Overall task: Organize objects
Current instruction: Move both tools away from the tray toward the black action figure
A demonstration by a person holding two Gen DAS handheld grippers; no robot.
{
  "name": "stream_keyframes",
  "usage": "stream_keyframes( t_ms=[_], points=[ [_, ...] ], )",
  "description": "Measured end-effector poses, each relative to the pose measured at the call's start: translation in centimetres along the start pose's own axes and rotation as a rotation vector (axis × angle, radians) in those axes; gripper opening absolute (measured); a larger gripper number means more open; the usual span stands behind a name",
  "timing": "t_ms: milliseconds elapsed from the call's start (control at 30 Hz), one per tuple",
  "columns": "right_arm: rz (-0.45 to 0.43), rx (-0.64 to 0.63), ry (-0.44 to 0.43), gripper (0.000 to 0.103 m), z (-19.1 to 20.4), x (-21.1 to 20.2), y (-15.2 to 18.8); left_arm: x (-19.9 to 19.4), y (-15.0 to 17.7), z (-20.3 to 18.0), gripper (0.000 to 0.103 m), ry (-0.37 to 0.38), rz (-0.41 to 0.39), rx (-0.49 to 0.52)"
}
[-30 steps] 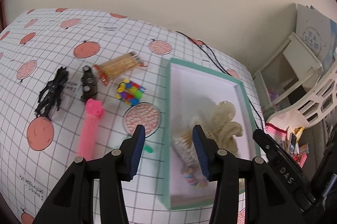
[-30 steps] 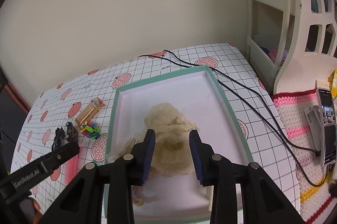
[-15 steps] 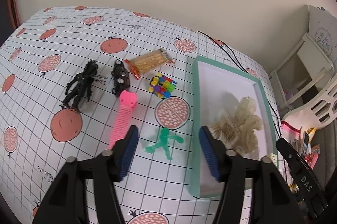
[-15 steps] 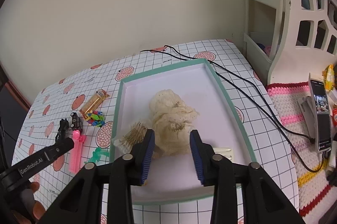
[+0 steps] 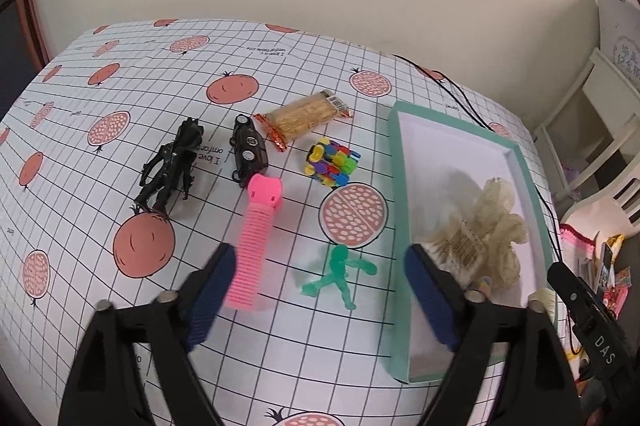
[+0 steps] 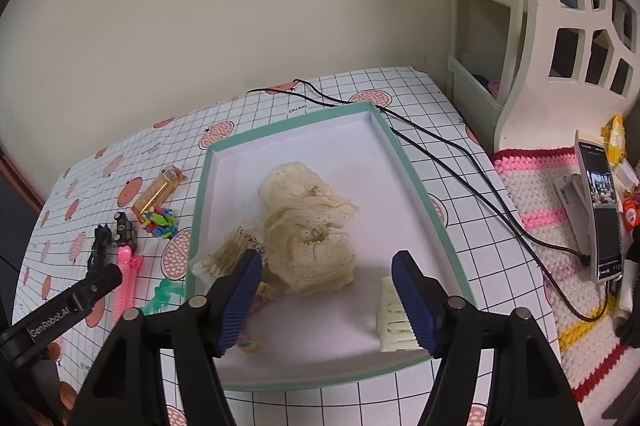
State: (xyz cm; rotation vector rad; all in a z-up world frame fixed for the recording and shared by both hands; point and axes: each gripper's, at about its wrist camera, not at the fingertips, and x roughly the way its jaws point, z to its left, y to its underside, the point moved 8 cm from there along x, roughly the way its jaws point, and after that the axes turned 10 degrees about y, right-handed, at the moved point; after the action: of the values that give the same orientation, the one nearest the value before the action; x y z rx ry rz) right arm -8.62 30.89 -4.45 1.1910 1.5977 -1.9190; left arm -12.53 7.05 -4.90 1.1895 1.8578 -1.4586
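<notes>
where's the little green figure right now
The green figure lies flat on the tablecloth in the left wrist view, between the pink ribbed toy and the teal tray.

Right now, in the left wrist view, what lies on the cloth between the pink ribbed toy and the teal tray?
The green figure lies between the pink ribbed toy and the teal tray, touching neither; the rest is bare tablecloth.

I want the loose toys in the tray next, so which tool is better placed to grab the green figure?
Left. The left tool is open right over the green figure on the cloth, while the right tool is open over the tray, away from the toys.
</notes>
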Motion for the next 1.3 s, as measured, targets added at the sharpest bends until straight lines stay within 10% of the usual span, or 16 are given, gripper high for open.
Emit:
stream_keyframes(
  t_ms=[500,1300],
  points=[
    [0.007,-0.06,0.032,0.102,0.4,0.8,0.4,0.2,-0.1,1.4,0.093,-0.022,0.003,-0.01],
    [-0.044,-0.12,0.052,0.103,2.4,0.7,0.2,-1.0,-1.7,3.6,0.096,-0.025,-0.065,-0.048]
  ],
)
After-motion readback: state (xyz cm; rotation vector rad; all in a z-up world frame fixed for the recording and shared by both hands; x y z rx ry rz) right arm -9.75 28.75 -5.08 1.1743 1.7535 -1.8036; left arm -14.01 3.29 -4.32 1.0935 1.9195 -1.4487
